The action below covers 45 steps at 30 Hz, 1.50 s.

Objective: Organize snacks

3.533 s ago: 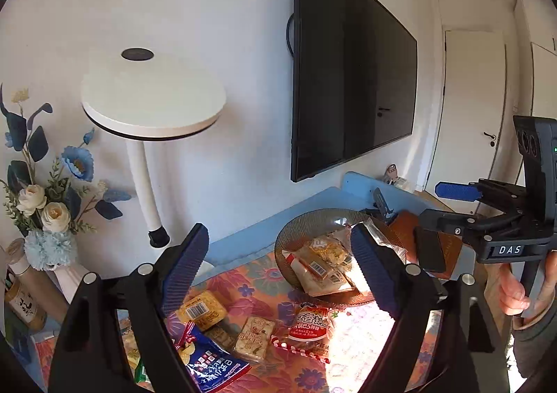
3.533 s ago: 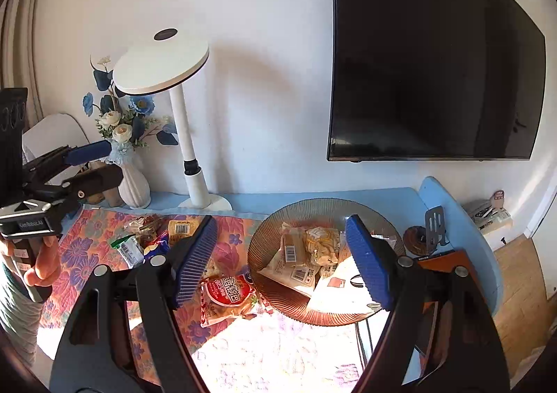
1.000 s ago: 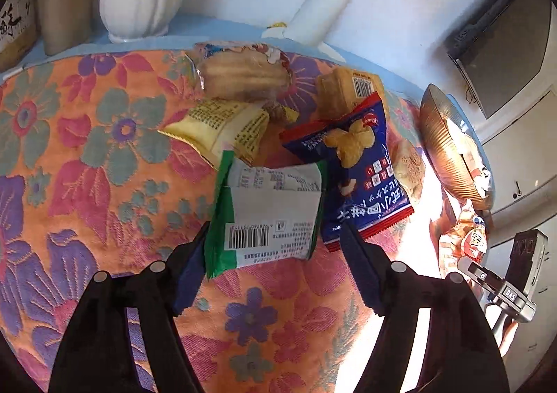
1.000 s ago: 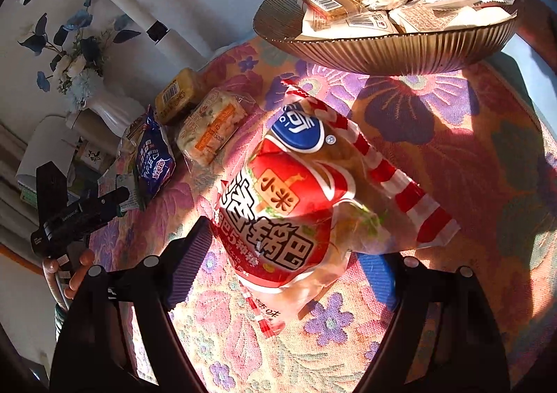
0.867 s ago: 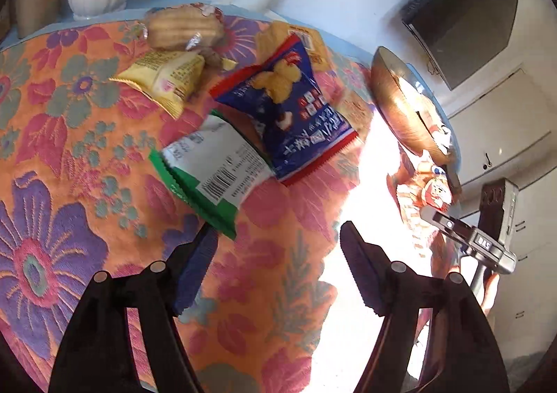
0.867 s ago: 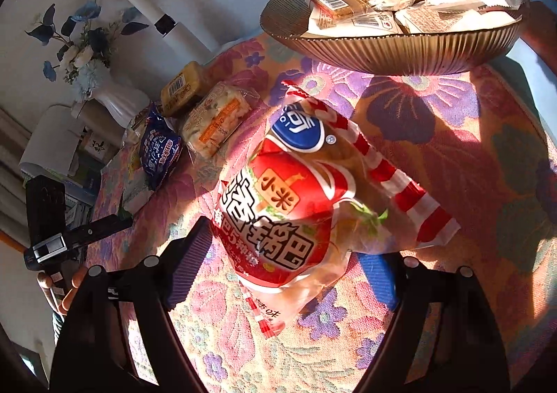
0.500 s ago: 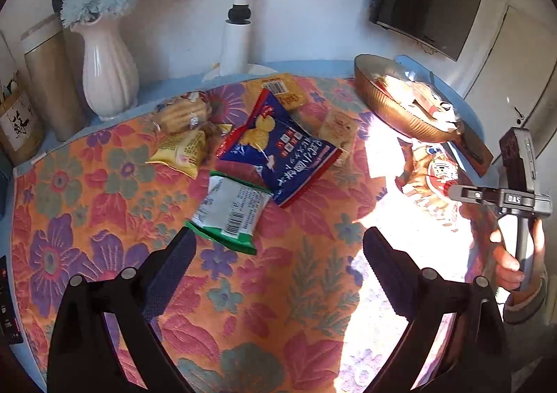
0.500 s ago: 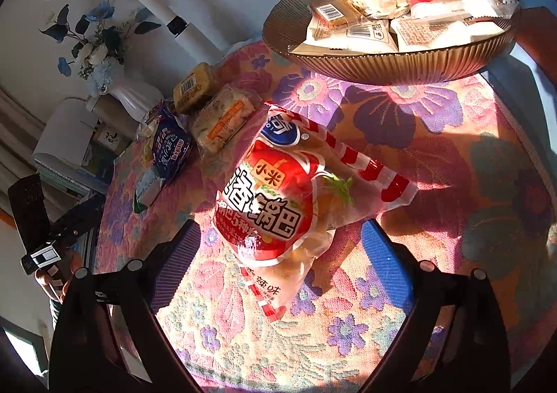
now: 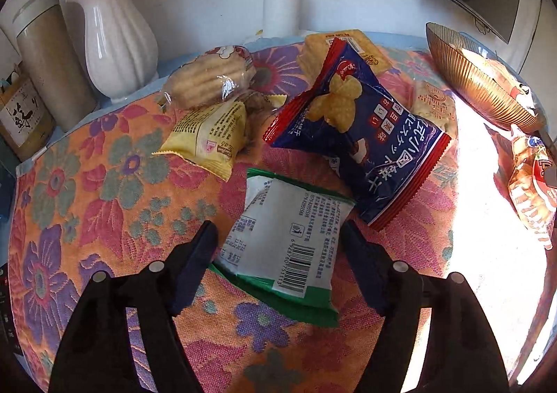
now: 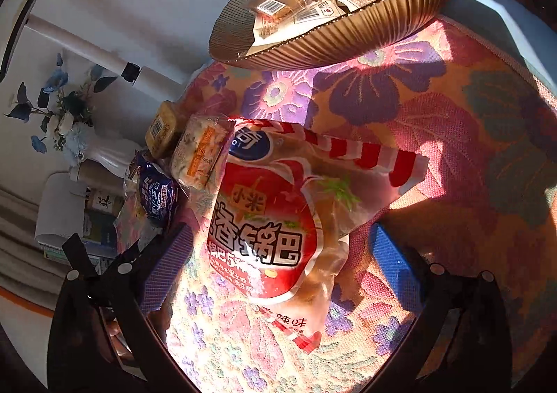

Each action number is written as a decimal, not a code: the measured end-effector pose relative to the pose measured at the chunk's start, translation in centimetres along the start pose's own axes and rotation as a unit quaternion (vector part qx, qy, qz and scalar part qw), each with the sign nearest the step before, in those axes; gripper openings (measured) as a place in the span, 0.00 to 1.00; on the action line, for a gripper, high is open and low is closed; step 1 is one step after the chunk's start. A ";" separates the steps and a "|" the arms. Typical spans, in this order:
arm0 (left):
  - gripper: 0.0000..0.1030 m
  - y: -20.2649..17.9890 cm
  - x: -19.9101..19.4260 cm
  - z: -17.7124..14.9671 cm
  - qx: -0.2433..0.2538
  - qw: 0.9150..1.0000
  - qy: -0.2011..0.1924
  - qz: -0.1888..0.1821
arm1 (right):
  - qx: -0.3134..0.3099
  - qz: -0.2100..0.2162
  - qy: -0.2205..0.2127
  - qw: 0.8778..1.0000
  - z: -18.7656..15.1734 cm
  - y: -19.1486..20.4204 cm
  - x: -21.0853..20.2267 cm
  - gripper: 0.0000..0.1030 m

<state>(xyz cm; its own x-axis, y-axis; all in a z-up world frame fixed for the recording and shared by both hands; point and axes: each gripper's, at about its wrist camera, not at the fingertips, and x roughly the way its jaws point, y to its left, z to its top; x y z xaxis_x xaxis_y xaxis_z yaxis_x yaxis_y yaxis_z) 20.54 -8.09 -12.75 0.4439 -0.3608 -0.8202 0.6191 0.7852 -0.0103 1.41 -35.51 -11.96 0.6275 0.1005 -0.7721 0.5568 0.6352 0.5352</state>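
My left gripper (image 9: 280,243) is open, its fingers either side of a green-and-white snack packet (image 9: 283,238) lying on the floral cloth. Beyond it lie a blue-and-red chip bag (image 9: 358,135), a yellow packet (image 9: 209,137) and a wrapped biscuit roll (image 9: 209,78). My right gripper (image 10: 278,246) is open around a red-and-white snack bag (image 10: 275,215) lying flat on the cloth. The ribbed brown bowl (image 10: 348,34) behind it holds several packets; it also shows in the left wrist view (image 9: 477,86).
A white vase (image 9: 115,41), a beige canister (image 9: 48,65) and a white lamp post (image 9: 280,3) stand along the wall. More packets (image 10: 202,149) lie left of the red bag. The cloth's right side is in bright sunlight.
My left gripper has come down and closer, so its open fingers now straddle the green-and-white packet. My right gripper has dropped lower around the red bag, which lies where it was.
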 end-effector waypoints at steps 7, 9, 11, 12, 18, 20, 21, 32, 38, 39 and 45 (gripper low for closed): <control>0.48 1.1 -1.9 -0.6 -0.039 0.999 -0.028 0.002 | -0.045 -0.117 -0.073 0.989 -2.1 2.7 1.3 0.97; 0.47 1.6 -3.3 -1.2 -0.067 0.997 -0.038 -0.030 | -0.050 -0.117 -0.074 0.989 -2.3 2.3 1.0 0.93; 0.47 1.2 -5.2 -2.2 -0.075 0.995 -0.055 -0.045 | -0.046 -0.102 -0.069 0.991 -2.3 1.7 0.4 0.85; 0.48 0.8 -6.0 -2.5 -0.075 0.994 -0.062 -0.048 | -0.046 -0.094 -0.062 0.993 -2.3 1.4 0.2 0.82; 0.48 -0.9 -9.1 -2.4 -0.084 0.988 -0.075 -0.104 | -0.072 -0.051 -0.032 0.996 -3.4 1.2 -1.1 0.61; 0.48 -2.2 -9.6 -1.5 -0.080 0.987 -0.080 -0.111 | -0.071 -0.021 -0.015 0.997 -4.1 0.8 -1.7 0.61; 0.48 -2.7 -10.1 -1.2 -0.074 0.987 -0.085 -0.115 | -0.070 -0.009 -0.009 0.997 -4.4 0.6 -2.2 0.60; 0.48 -12.7 -10.8 7.5 -0.006 0.975 -0.122 -0.187 | -0.091 0.042 -0.117 0.988 3.4 1.0 -13.5 0.60; 0.48 -19.5 -7.1 12.9 0.027 0.970 -0.118 -0.213 | -0.098 -0.010 -0.159 0.982 12.7 0.5 -13.8 0.61; 0.48 -20.5 -6.2 13.7 0.033 0.970 -0.116 -0.213 | -0.099 -0.016 -0.158 0.982 14.0 0.6 -13.4 0.61; 0.48 -24.4 -1.6 16.6 0.055 0.970 -0.105 -0.214 | -0.104 -0.040 -0.149 0.983 20.8 0.6 -9.4 0.61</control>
<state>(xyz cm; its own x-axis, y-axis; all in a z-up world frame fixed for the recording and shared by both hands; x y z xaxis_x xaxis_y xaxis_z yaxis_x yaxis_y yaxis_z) 15.50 -35.02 -1.68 0.2464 -0.7455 -0.6193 0.8360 0.4867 -0.2533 7.23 -51.98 2.74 0.7353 -0.1655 -0.6572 0.5075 0.7772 0.3720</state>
